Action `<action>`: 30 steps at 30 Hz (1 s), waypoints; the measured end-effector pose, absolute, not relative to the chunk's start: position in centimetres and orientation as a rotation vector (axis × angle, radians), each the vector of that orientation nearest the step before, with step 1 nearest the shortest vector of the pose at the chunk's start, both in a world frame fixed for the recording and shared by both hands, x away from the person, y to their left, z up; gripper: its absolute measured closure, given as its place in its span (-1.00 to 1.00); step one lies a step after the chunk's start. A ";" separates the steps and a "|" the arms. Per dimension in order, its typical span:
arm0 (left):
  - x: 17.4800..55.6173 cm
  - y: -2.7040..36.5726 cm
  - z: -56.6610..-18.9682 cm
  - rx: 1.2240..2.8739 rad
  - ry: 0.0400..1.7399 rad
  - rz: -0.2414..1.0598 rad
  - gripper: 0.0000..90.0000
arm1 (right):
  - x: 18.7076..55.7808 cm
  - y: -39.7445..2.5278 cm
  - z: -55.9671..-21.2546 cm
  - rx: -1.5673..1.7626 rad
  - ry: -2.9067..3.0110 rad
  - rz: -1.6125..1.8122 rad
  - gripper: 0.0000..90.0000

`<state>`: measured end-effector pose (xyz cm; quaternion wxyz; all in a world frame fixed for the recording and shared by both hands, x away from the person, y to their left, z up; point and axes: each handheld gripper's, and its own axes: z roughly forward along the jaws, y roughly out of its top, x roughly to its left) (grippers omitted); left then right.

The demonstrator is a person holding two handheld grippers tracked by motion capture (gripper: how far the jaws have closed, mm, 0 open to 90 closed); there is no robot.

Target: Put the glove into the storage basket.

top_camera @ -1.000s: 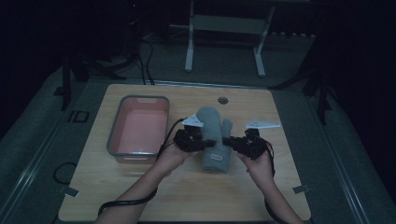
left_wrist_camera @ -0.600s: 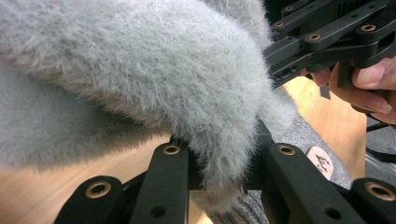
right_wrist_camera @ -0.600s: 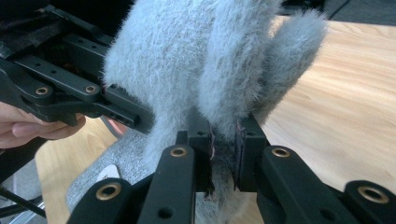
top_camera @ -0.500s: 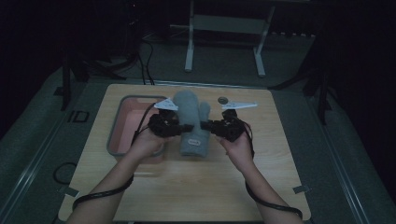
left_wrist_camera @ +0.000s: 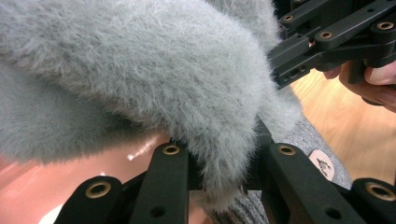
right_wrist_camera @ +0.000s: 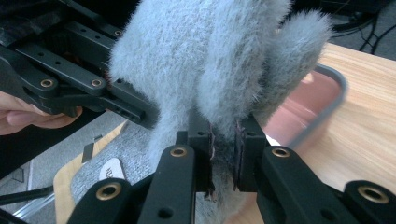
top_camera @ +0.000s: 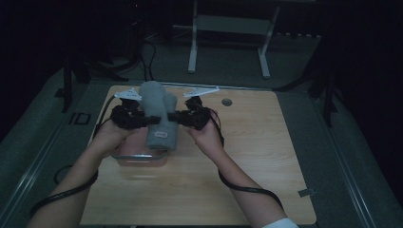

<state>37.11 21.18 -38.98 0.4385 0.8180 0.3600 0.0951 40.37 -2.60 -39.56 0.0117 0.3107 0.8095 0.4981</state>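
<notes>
Since half a second back you have carried the mitten (top_camera: 158,114) further left; it now hangs over the pink bin (top_camera: 139,156). Left to right: your left gripper (top_camera: 142,119) pinches the fuzzy edge, jaws closed on the fabric; your right gripper (top_camera: 177,117) clamps the opposite edge likewise. Holding both sides probably keeps the mitten upright and spread, cuff down, ready to lower in. Bin's near rim sits just under the cuff. Right of it the wooden table (top_camera: 266,152) is bare, open room to withdraw.
</notes>
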 end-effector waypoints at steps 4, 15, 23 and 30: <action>37.6 23.1 -40.2 2.020 0.947 0.220 0.71 | 41.1 -0.5 -40.6 0.977 2.545 1.554 0.79; 39.8 24.2 -46.3 2.092 1.080 0.158 0.71 | 43.4 3.0 -46.5 1.089 2.634 1.376 0.79; 41.2 23.3 -48.6 2.168 1.158 0.133 0.71 | 44.5 4.0 -49.1 1.171 2.671 1.207 0.79; 41.8 23.0 -49.3 2.223 1.204 0.095 0.70 | 44.8 4.8 -49.5 1.169 2.718 1.090 0.74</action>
